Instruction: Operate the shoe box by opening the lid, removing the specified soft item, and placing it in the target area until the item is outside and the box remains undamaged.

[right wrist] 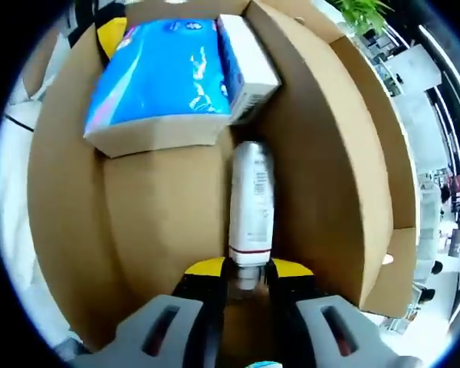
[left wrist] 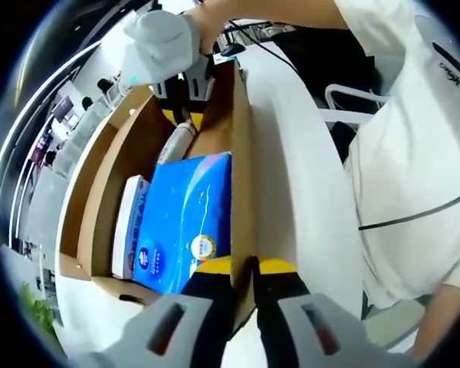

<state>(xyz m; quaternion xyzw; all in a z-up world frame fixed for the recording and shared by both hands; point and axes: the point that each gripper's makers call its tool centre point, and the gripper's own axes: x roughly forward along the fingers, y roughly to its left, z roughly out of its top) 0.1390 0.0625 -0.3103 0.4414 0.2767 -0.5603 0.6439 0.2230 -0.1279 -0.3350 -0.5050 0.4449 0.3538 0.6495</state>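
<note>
An open cardboard shoe box [left wrist: 107, 176] lies on a white table [left wrist: 291, 153]. Inside it are a soft blue tissue pack [left wrist: 188, 218], a flat white carton [left wrist: 130, 226] beside the pack, and a white bottle [left wrist: 176, 142] lying on its side. My left gripper [left wrist: 245, 268] is shut on the box's near side wall, with the cardboard pinched between its jaws. Reaching into the far end of the box, my right gripper [right wrist: 247, 270] is shut on the cap end of the bottle [right wrist: 249, 199]. Beyond it lie the tissue pack [right wrist: 161, 73] and the carton [right wrist: 249, 65].
The box's lid flap [right wrist: 368, 153] stands open on the side away from the person. A person in a white shirt [left wrist: 414, 153] stands at the table, one gloved hand [left wrist: 161, 46] holding the right gripper. A green plant [right wrist: 360, 15] sits past the box.
</note>
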